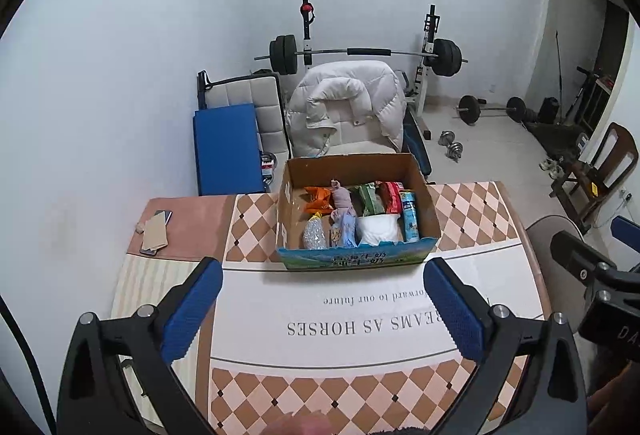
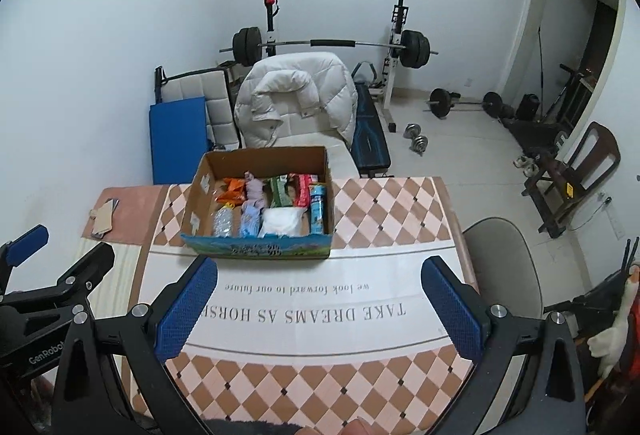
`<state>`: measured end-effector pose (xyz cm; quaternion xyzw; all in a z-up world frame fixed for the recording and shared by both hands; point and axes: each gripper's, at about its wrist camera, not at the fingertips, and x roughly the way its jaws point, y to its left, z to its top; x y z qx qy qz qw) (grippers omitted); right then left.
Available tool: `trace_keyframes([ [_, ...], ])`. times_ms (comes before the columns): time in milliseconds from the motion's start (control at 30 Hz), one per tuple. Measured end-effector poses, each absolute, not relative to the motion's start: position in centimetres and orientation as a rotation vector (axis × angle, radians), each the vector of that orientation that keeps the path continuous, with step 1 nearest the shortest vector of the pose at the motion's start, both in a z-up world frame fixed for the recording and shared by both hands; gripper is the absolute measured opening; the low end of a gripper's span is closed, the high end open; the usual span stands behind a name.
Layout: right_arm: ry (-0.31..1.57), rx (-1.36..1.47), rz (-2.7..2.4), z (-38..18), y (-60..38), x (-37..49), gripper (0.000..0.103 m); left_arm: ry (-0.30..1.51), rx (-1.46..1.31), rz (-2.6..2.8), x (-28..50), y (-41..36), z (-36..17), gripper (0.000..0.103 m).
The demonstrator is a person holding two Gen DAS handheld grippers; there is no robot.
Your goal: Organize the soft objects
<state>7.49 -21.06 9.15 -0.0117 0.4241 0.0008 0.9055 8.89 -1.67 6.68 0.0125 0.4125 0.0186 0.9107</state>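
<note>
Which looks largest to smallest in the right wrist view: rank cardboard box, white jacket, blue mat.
1. white jacket
2. cardboard box; close to the jacket, and nearer the camera, so the top two are unsure
3. blue mat, partly hidden, smallest

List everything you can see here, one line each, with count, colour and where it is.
cardboard box: one, brown with blue-green front, on the table
soft packets in box: several, mixed colours
tablecloth: one, orange-pink diamonds, on the table
phone and card: one each, table's far left corner
puffy jacket: one, white, over chair behind
barbell on rack: one, black plates, by wall
blue mat: one, against wall
left gripper: blue pads, open, empty
right gripper: blue pads, open, empty
</note>
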Motion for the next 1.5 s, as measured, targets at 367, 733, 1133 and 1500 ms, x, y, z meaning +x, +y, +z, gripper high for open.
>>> trace_keyframes([
  [367, 0.860, -0.037, -0.012, 8.8, -21.5, 10.2, 0.103, 0.838, 0.022, 0.078, 11.6, -2.2, 6.2, 0.103],
  [733, 0.859, -0.038, -0.004, 8.6, -21.6, 11.8, 0.103, 0.837, 0.020, 0.090, 12.5, -2.1, 5.9, 0.103],
  [1133, 0.857, -0.043, -0.003, 8.6, -21.7, 12.2, 0.103, 0.833, 0.020, 0.095, 12.7, -2.1, 5.7, 0.103],
  [1500, 0.852, -0.047, 0.002, 8.5, -21.8, 12.6, 0.103, 0.836, 0.020, 0.110, 12.7, -2.1, 5.5, 0.103],
])
